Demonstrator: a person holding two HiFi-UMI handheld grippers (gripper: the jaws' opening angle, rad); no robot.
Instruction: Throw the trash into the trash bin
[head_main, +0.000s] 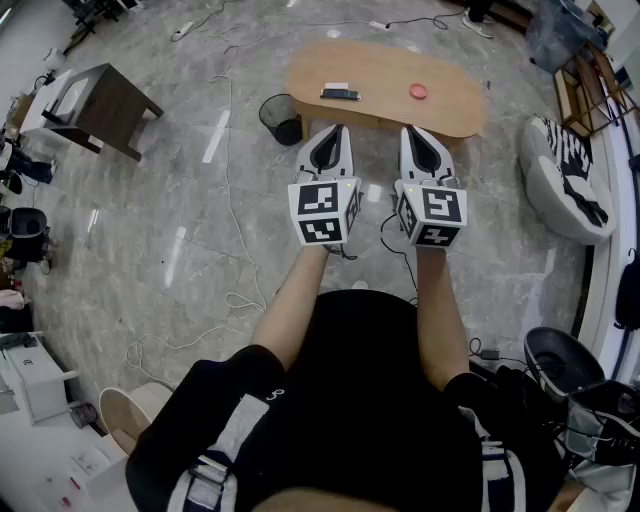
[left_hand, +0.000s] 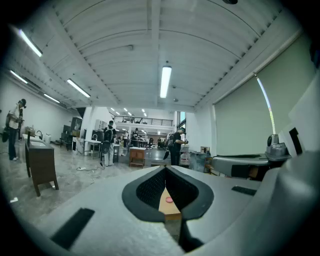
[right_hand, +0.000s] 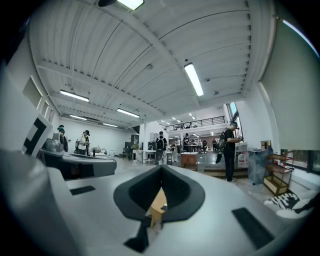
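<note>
The left claw (head_main: 335, 130) and right claw (head_main: 418, 132) are both closed and empty, near the table (head_main: 380, 68). The disc (head_main: 418, 91), likely the trash, lies on the table straight beyond the right claw. The bin (head_main: 281, 118) stands on the floor just left of the left claw.

Left gripper (head_main: 336, 130), right gripper (head_main: 410, 131): level, fingers (left_hand: 145, 187) together.

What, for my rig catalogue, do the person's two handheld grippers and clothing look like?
The left gripper and right gripper are matching white plastic shells with black textured jaw pads tapering to a point. Each carries a white cube with black square markers. The person wears a black short-sleeved top with pale grey straps.
</note>
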